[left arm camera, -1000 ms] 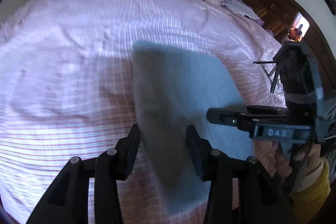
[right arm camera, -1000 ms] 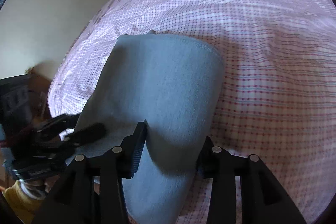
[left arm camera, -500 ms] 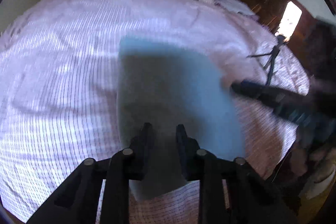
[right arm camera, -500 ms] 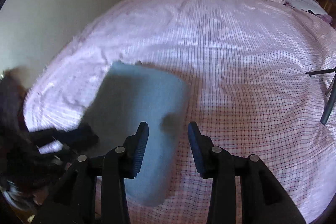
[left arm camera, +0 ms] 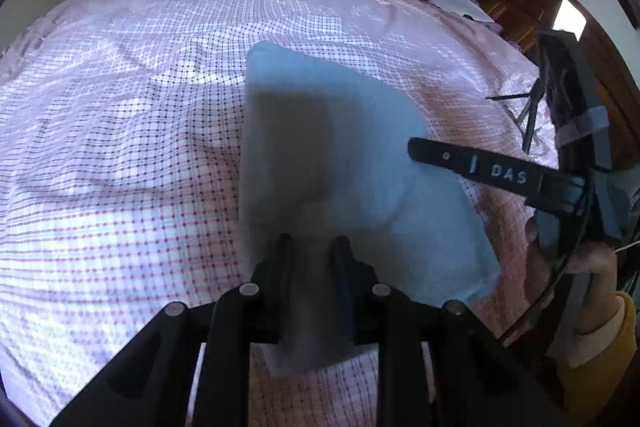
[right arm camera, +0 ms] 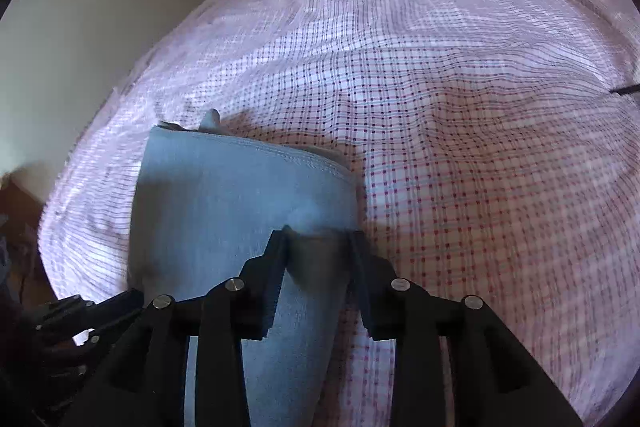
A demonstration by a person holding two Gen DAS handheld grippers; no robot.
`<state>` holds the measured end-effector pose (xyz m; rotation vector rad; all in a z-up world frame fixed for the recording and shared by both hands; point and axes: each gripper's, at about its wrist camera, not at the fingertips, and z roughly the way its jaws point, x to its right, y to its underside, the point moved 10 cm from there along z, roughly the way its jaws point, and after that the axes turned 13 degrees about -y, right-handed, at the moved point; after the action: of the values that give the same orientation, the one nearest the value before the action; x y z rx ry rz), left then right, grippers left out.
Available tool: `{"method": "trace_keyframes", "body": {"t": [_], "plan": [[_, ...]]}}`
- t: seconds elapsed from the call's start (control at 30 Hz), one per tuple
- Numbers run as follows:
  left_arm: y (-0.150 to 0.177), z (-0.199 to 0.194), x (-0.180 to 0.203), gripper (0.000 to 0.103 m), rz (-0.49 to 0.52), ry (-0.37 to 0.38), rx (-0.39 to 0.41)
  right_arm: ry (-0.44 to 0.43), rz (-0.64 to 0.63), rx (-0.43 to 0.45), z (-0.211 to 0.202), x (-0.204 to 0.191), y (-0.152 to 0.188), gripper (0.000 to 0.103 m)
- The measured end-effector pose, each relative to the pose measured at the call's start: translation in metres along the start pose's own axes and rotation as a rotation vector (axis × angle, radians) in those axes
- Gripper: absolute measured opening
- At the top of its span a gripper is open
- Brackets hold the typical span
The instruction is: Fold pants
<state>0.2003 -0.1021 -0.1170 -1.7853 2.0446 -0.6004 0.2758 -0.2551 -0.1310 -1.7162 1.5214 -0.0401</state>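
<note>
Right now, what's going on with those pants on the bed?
A person is folding light blue pants on a pink checked bedspread, with a handheld gripper in each hand. The left gripper is closed on the near edge of the fabric, and the right gripper has fabric between its fingers too. Both hold the near end up, while the far end lies on the bed.

Half a second ago the right tongs [right arm camera: 316, 239] stood spread above the bed with nothing between them; now they have closed in on the near edge of the folded blue pants [right arm camera: 240, 203]. The left tongs [left arm camera: 308, 247], already narrowed, now pinch the cloth, which has risen toward both cameras.
</note>
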Motion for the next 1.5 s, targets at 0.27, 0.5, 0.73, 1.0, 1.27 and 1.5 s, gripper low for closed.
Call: {"method": "trace_keyframes", "body": {"t": [0.27,0.5,0.73,1.0,1.27,1.5], "plan": [[0.026,-0.028,0.001,0.022,0.023,-0.009,0.031,-0.040,0.021,0.055,-0.063,-0.030,0.053,0.024],[0.045,-0.037,-0.002,0.024,-0.003,-0.041,0.034,0.038,-0.036,0.096,-0.090,-0.043,0.095,0.040],[0.078,-0.033,-0.005,0.049,0.006,-0.155,0.038,0.184,-0.007,0.128,-0.089,-0.022,0.124,0.055],[0.102,-0.007,0.009,0.081,0.017,-0.199,0.006,0.242,-0.047,0.107,-0.071,-0.010,0.150,0.078],[0.107,0.004,0.019,0.090,0.031,-0.257,0.022,0.240,-0.055,0.093,-0.054,0.003,0.162,0.084],[0.108,0.012,0.016,0.093,0.016,-0.255,0.016,0.248,-0.070,0.093,-0.049,0.004,0.163,0.090]]}}
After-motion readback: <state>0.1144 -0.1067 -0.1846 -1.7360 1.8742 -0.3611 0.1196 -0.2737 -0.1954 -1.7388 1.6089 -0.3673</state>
